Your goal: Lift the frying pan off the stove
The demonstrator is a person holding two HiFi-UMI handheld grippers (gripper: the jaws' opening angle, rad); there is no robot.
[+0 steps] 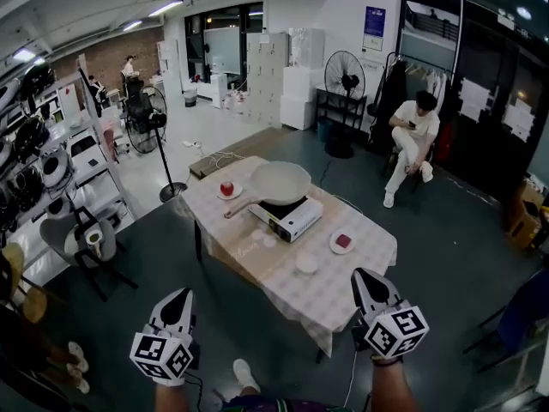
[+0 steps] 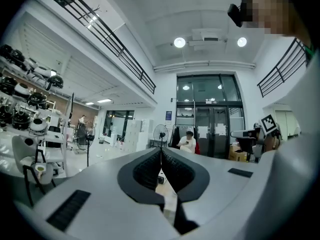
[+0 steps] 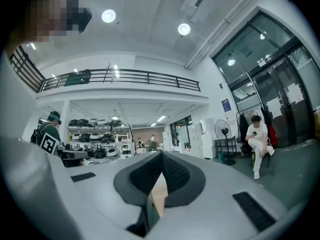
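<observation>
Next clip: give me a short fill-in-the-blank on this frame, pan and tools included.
The frying pan rests on the ____.
The left tool and right tool both have their jaws ____.
The small plate left of the pan holds something coloured ____.
Missing words: stove; shut; red.

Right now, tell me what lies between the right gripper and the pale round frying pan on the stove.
Head view: the checked tablecloth with a small white plate holding something red, then the white stove.
</observation>
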